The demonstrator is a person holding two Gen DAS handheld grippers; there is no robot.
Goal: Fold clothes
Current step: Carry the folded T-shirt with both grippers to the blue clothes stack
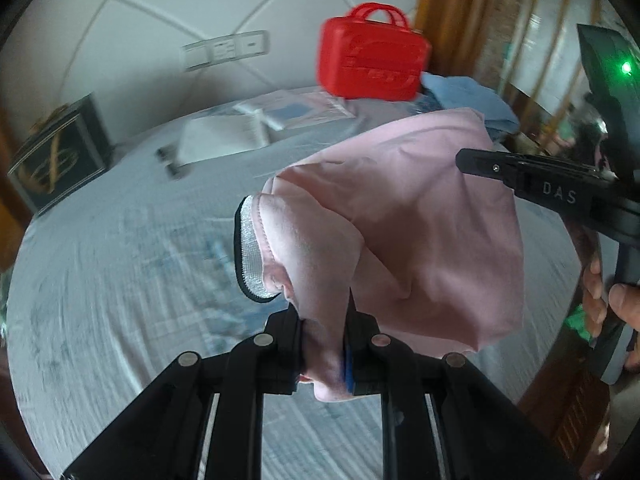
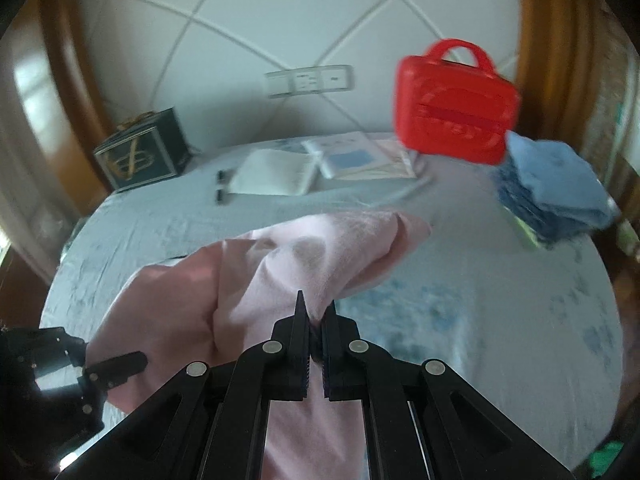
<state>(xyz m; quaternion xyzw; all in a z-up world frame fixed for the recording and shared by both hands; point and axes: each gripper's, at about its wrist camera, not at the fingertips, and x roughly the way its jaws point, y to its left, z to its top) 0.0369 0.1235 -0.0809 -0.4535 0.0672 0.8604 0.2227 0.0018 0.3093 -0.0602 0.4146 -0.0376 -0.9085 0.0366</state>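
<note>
Two grippers pinching pink garment [image 1: 420, 220], "DAS" on right gripper [image 1: 560, 194]

The soft pink cloth garment [image 1: 420, 216] looks matt and smooth, with a silvery woven band edged in black [image 1: 250, 248]; the pale blue printed bedsheet [image 1: 120, 280] is matt, finely creased cloth; the bright red carry case [image 2: 454, 114] looks like hard, slightly glossy plastic; the black gripper fingers [image 2: 300, 344] are matt plastic with dull metal pins; the brown frame [image 2: 70, 80] is glossy wood.
</note>
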